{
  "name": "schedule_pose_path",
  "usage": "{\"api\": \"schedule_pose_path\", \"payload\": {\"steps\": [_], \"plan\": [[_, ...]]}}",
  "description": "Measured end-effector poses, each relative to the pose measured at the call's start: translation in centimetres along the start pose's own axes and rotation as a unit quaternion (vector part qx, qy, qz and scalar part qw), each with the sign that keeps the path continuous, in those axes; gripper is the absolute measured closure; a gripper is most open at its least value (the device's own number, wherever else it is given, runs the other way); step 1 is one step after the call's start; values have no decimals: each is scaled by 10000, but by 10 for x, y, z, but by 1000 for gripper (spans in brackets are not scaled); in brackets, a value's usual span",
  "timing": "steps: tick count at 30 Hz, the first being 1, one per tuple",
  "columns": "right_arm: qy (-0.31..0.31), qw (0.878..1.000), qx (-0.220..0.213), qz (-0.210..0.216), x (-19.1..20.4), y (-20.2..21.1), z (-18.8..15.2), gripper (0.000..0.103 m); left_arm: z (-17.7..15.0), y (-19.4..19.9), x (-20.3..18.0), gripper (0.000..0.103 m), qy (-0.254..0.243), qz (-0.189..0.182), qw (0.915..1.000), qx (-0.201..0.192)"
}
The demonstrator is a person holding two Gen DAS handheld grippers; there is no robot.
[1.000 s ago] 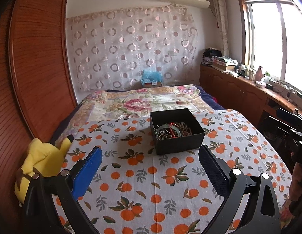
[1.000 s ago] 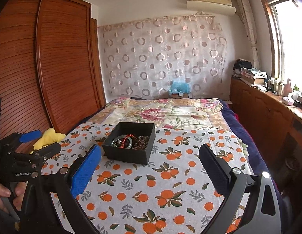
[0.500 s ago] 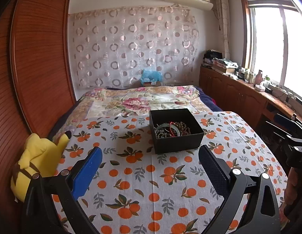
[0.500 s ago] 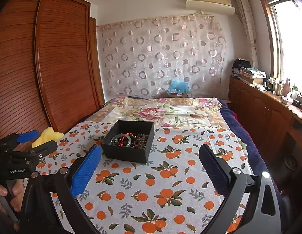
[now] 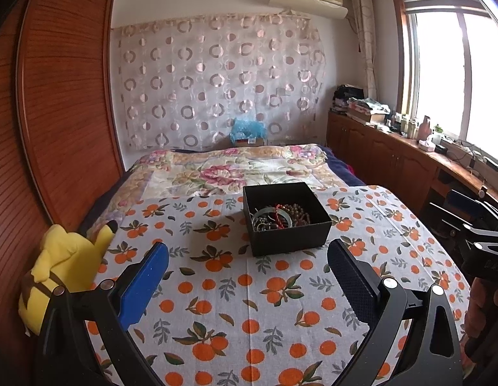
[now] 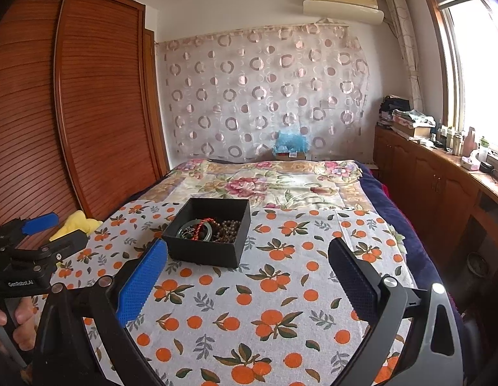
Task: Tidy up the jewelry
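A black open box (image 5: 290,234) sits on the orange-print cloth (image 5: 249,289) on the bed; it also shows in the right wrist view (image 6: 207,251). Inside lie a pale green bangle (image 5: 268,215), a red cord bracelet (image 5: 280,215) and brown bead strings (image 5: 297,212). My left gripper (image 5: 247,257) is open and empty, a short way in front of the box. My right gripper (image 6: 247,257) is open and empty, with the box ahead and to its left. Each gripper shows at the edge of the other's view.
A yellow plush toy (image 5: 60,267) lies at the bed's left edge by the wooden wardrobe (image 5: 55,128). A floral quilt (image 5: 229,167) covers the far bed. A wooden counter (image 5: 409,151) with clutter runs along the right under the window.
Both views have tilted upward a little, so the box sits slightly lower in each frame. The jaws stay open and the box has not moved.
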State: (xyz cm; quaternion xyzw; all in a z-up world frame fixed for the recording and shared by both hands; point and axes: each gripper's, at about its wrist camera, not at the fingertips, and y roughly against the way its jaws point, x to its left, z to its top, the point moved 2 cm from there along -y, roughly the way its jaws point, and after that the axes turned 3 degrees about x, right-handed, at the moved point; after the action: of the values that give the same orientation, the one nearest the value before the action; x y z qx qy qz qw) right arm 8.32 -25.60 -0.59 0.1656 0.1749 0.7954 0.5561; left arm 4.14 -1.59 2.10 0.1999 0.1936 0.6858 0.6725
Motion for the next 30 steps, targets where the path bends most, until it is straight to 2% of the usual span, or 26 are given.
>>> {"api": "schedule_pose_path", "payload": {"steps": [30], "plan": [[-8, 10000, -20, -9, 2, -1, 0, 2, 0, 1, -1, 8, 15, -1, 10000, -13]]}}
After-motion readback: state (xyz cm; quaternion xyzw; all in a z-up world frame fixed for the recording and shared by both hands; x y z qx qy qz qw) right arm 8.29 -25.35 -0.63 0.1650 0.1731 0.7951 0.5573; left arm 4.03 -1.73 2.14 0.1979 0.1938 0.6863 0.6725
